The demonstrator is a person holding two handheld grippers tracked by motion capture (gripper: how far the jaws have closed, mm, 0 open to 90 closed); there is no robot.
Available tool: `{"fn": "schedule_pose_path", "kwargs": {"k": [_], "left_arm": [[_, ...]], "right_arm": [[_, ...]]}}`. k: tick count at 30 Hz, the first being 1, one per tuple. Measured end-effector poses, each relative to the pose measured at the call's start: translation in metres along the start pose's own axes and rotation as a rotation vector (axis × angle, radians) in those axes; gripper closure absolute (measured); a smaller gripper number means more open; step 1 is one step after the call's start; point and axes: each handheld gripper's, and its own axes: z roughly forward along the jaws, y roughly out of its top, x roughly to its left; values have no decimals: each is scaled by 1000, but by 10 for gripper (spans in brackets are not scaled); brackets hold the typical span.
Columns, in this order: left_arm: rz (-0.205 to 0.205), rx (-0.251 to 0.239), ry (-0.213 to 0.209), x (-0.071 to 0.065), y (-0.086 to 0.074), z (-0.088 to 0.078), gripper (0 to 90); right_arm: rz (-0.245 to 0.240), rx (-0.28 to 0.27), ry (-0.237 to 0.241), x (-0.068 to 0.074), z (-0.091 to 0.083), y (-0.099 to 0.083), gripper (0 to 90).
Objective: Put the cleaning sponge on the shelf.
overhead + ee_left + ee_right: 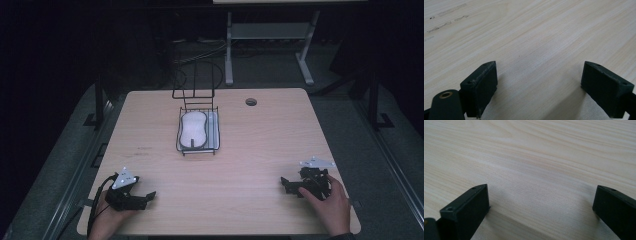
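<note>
A black wire rack (198, 131) stands at the table's far middle, with a white peanut-shaped object (193, 128) lying in its tray. My left gripper (145, 196) rests near the front left corner of the table, open, with bare wood between its jaws (539, 87). At the front right my right gripper (286, 183) also rests low over the table, held by a hand (332, 205). It is open too, its jaws wide apart over bare wood (541, 210). Both grippers are far from the rack.
The light wooden table (250, 150) has a round cable hole (251, 102) at the back right. Faint dark scuffs (142, 149) mark the wood left of the rack. Desk legs (305, 62) and cables (200, 50) lie on the dark floor behind the table.
</note>
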Motion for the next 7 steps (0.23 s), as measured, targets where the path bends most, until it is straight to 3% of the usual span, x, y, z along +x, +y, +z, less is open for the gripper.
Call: {"fn": "schedule_pose_path", "kwargs": {"k": [7], "left_arm": [[-6,1,3,0,0,0,128]], "right_arm": [[-2,1,0,0,0,0,2]]}}
